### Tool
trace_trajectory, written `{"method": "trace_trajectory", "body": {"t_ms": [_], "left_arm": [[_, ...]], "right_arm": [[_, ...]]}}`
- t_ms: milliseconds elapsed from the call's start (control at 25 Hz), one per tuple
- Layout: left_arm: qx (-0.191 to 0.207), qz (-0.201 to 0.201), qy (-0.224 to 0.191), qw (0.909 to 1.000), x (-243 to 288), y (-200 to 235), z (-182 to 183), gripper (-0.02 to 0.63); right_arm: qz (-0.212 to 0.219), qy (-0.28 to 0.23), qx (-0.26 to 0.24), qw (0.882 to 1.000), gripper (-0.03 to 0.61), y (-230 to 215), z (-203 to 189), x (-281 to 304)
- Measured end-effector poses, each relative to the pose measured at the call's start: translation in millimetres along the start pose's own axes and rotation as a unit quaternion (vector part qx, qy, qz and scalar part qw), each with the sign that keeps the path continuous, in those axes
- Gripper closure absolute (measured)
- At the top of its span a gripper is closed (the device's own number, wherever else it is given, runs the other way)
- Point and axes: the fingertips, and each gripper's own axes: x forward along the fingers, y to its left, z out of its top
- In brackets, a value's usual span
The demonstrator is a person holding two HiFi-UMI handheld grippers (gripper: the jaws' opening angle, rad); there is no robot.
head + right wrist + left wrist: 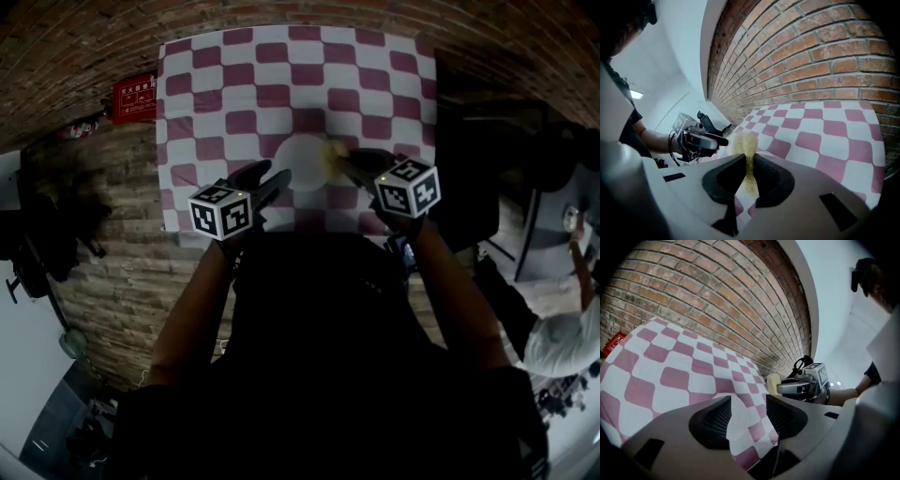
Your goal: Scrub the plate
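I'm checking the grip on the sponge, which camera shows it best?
Right gripper view: the yellow sponge sits pinched in the right gripper, texture clear. Head view shows a small yellow patch; left gripper view a pale block, far off.

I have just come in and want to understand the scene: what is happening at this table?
A person with a gripper in each hand is working on a white plate that lies on a checked tablecloth. The right gripper is clamped on a yellow sponge, held at the plate's right edge. The left gripper is open, with its tips at the plate's left edge and the white plate showing between its jaws.
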Motion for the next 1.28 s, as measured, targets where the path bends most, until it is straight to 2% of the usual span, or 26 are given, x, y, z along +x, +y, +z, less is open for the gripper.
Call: {"method": "trace_trajectory", "body": {"t_ms": [360, 560, 1280], "left_arm": [[-0.029, 0.001, 0.041, 0.9987, 25.3, 34.7, -21.7, 0.383], [-0.079, 0.01, 0.04, 0.996, 32.6, 52.0, -33.1, 0.383], [-0.091, 0.016, 0.086, 0.992, 52.2, 70.0, -61.2, 0.383]], "right_arm": [[0.01, 0.07, 0.013, 0.997, 0.534, -10.9, -36.6, 36.1], [0.01, 0.103, 0.017, 0.994, 0.534, -18.8, -56.6, 49.0], [-0.014, 0.163, 0.035, 0.986, 0.534, -54.9, -105.1, 77.8]]}}
